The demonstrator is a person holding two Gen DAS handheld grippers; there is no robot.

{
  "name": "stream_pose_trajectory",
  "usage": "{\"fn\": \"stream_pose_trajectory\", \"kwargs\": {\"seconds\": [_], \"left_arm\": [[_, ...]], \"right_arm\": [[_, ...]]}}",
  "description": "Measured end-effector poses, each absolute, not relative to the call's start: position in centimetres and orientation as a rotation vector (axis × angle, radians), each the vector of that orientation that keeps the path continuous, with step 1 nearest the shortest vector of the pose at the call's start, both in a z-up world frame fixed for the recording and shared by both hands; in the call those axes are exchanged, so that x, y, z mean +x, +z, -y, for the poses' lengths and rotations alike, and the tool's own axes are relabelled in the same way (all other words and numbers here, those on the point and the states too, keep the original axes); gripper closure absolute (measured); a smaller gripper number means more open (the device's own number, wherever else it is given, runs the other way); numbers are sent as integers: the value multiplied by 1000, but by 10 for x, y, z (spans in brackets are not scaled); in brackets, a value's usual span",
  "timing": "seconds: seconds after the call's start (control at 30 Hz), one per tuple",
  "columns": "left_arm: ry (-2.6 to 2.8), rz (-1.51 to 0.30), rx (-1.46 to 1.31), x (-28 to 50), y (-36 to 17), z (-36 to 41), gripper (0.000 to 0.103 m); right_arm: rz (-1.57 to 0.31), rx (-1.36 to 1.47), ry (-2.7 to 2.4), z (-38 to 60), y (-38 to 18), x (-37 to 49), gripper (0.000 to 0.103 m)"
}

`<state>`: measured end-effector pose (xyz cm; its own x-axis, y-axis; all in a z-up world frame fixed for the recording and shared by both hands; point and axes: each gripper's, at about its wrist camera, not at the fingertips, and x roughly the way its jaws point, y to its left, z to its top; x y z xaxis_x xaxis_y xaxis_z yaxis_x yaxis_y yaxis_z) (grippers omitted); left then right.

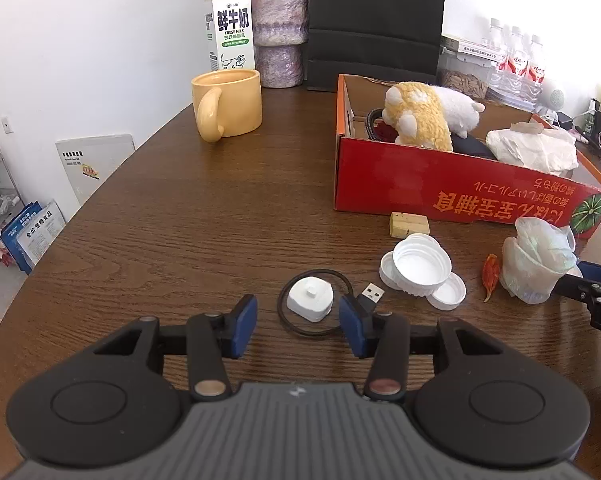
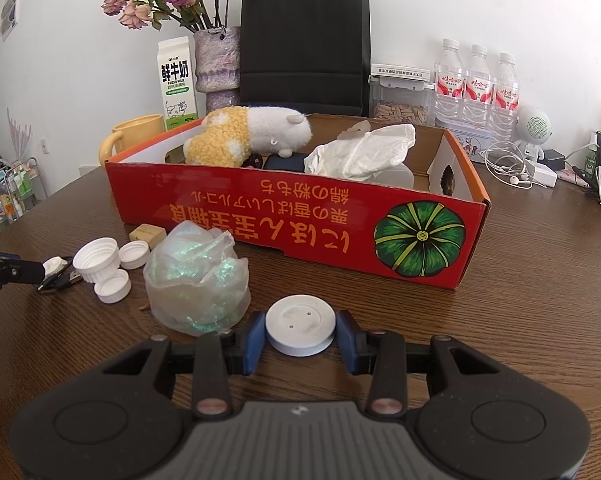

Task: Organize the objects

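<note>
On a dark wooden table, two hand-held grippers work a scatter of small clutter in front of a red cardboard box that already holds a plush toy, a crumpled white tissue and a dark item half hidden between them. The right gripper has its blue pads clenched on either side of a white round disc, which sits low over the tabletop just short of the box's printed front wall; whether it rests on the wood or is lifted clear cannot be told. The left gripper stands released, its jaws apart and nothing pressed between them, with a small white charger puck and its coiled black cable lying just ahead, the USB plug close by the right-hand pad. Beside them sit three white bottle caps, a crumpled clear plastic bag, a small tan block and a dried red scrap. The step in hand appears to be carrying the disc into the box: doing it well likely means keeping the squeeze steady, lifting clear of the front wall and releasing over bare floor near the tissue. The left should probably straddle the puck squarely and take the cable along.
</note>
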<state>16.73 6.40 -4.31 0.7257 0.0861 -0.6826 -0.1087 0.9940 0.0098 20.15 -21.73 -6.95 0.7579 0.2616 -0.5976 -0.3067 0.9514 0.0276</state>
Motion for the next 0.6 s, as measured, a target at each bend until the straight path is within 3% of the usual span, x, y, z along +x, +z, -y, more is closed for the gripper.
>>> {"fn": "stream_pose_trajectory", "kwargs": {"seconds": [0.3,0.43,0.6], "left_arm": [[112,-761,-27,190,-49,-65,57],[102,-772,-27,196,-55,-64,73],[91,-766,-22,194,-54,-63,74]], "right_arm": [[-640,-73,310,217,-70,201,65],[-640,-73,311,217,-70,201,65],[-640,-74,311,217,-70,201,65]]}}
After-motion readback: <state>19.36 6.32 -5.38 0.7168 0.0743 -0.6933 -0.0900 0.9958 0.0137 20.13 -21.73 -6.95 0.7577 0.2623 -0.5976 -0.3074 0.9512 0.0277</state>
